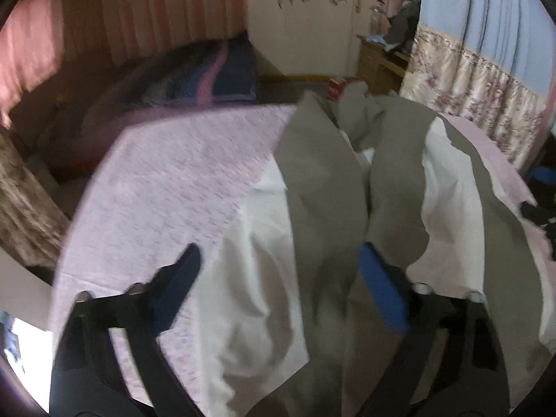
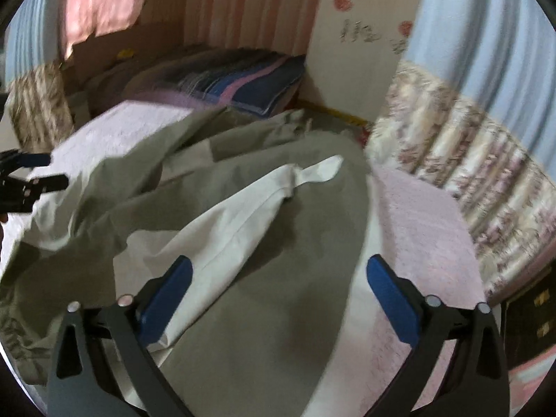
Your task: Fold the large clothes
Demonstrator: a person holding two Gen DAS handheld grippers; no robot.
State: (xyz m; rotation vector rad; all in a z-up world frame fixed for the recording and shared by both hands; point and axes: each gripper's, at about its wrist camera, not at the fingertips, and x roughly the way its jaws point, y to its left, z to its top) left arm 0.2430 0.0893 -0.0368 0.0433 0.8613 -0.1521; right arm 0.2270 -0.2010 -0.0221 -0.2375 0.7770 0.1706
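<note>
The left gripper (image 1: 279, 260) hovers with fingers spread wide over the rumpled khaki garment (image 1: 323, 180), whose white lining (image 1: 257, 243) shows. The garment lies heaped on a pink patterned bedsheet (image 1: 166, 173); blur hides its seams. The right gripper (image 2: 278, 271), fingers likewise apart, hangs above a white sleeve-like fold (image 2: 243, 215).

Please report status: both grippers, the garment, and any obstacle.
Left gripper open, right gripper open, neither holding cloth. Grey-and-white garment lies crumpled, unfolded, on the pink bedspread. No obstacle seen on it.
</note>
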